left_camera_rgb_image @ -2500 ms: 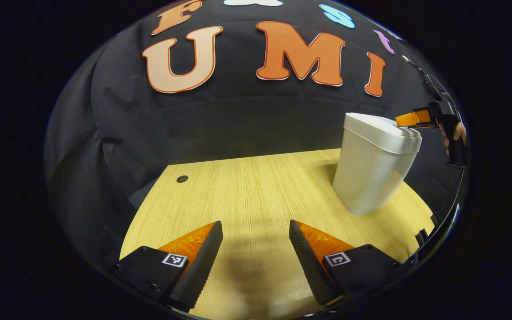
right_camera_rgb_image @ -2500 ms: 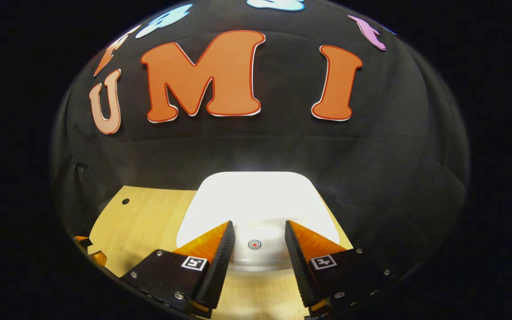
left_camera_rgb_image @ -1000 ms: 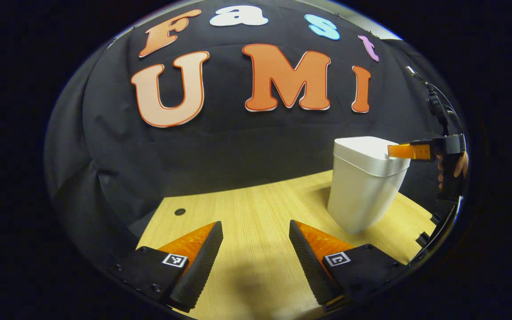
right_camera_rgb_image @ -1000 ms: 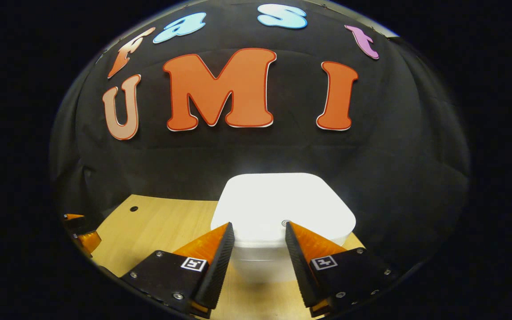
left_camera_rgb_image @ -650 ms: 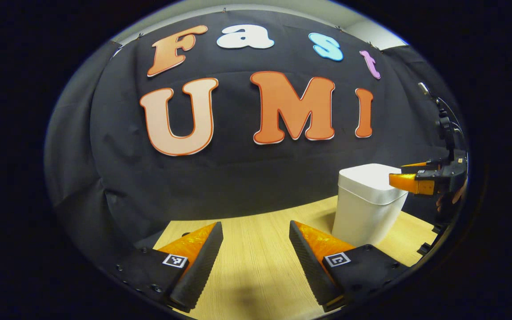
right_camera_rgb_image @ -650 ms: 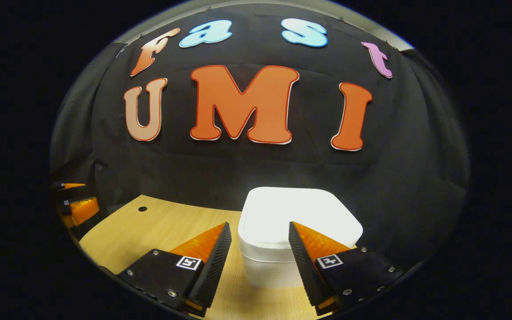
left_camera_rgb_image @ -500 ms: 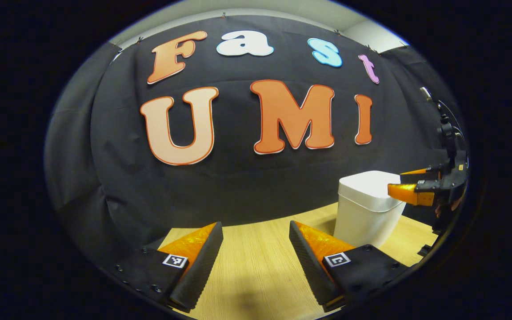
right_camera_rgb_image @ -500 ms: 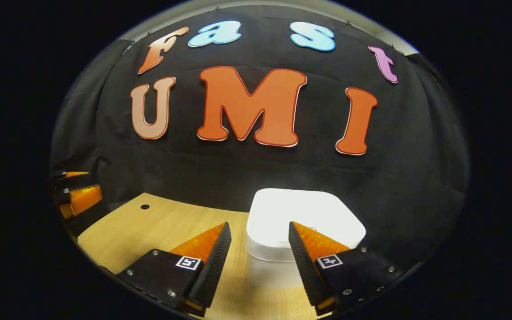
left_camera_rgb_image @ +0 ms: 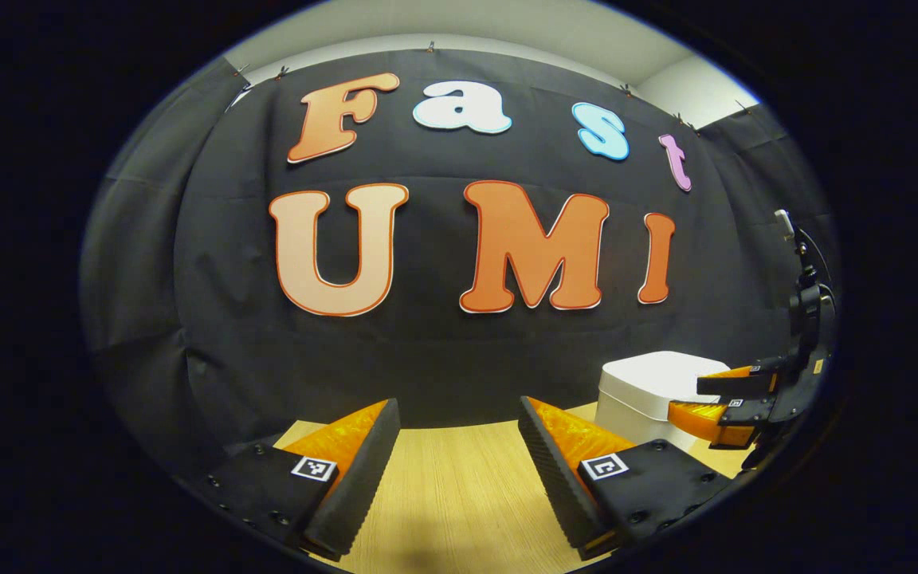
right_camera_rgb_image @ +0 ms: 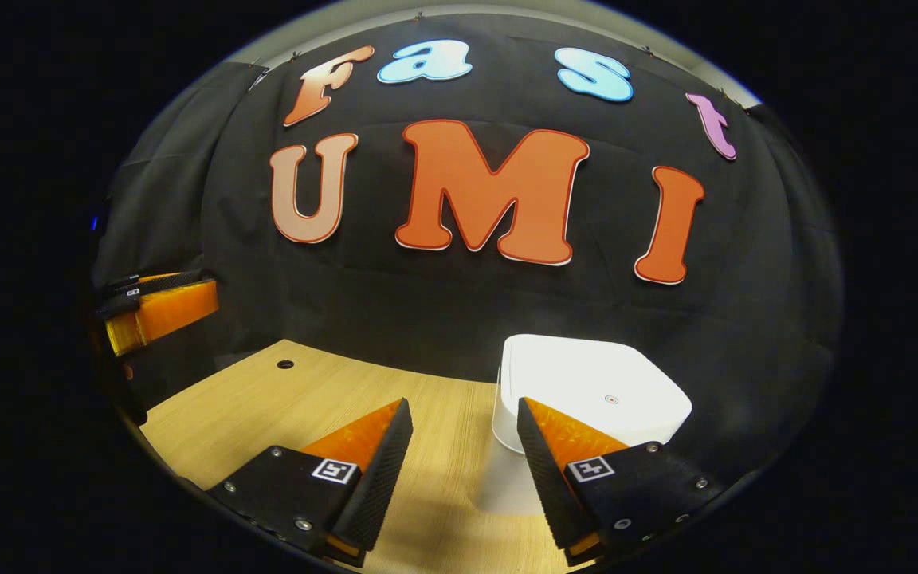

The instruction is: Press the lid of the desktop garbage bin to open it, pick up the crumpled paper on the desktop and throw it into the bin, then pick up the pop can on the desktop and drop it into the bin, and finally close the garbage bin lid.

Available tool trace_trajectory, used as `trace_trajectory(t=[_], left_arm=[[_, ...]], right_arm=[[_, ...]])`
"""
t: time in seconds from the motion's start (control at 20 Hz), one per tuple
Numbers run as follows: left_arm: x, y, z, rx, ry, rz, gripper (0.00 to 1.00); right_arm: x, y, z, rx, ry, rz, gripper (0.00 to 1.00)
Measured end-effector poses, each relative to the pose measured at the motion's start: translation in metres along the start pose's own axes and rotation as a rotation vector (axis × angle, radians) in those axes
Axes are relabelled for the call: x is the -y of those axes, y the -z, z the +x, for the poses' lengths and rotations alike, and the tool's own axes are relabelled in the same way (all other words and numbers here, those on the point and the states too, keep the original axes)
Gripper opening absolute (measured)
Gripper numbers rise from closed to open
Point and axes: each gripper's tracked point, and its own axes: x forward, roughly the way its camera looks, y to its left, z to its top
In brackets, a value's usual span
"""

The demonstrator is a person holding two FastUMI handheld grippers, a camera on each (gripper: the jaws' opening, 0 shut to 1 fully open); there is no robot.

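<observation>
**Left gripper** (left_camera_rgb_image: 459, 454): jaws spread wide, nothing between them; bare desktop (left_camera_rgb_image: 459, 498) below and ahead. Also seen at the far left edge of the right gripper view, raised above the desk.

**Desktop:** pale wood-grain board with a small round hole (right_camera_rgb_image: 285, 364) toward its far left corner. No crumpled paper or pop can on the stretch of board seen here.

**Garbage bin** (right_camera_rgb_image: 586, 399): white, rounded-square body, standing upright ahead and to the right of the left gripper, and just beyond the right finger of the right gripper. Lid (right_camera_rgb_image: 598, 383) lies flat and shut, with a small round mark (right_camera_rgb_image: 611, 399) near its front edge.
- Handling, by judgement: thin smooth plastic, light, stiff, likely to slide or tip under a sideways shove. Best worked by a downward press on the lid near the round mark, not by gripping the walls.
- A shut lid fits either a bin awaiting opening or one closed again with the rubbish inside; the contents are hidden.

**Right gripper** (right_camera_rgb_image: 459, 446): jaws spread, holding nothing, hovering near the bin's front left side and clear of the lid.
</observation>
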Motion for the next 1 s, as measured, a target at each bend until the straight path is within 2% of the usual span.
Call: trace_trajectory(t=[0.15,0.45,1.0], left_arm=[[-0.007,0.01,0.0,-0.018,-0.024,-0.024,0.96],[-0.014,0.006,0.0,-0.003,-0.054,0.022,0.96],[-0.021,0.004,0.004,0.013,-0.064,0.044,0.96]], right_arm=[[-0.005,0.006,0.0,-0.014,-0.011,0.009,0.81],[-0.008,0.005,0.002,-0.015,-0.016,0.023,0.82],[-0.015,0.001,0.007,-0.009,-0.025,0.04,0.81]])
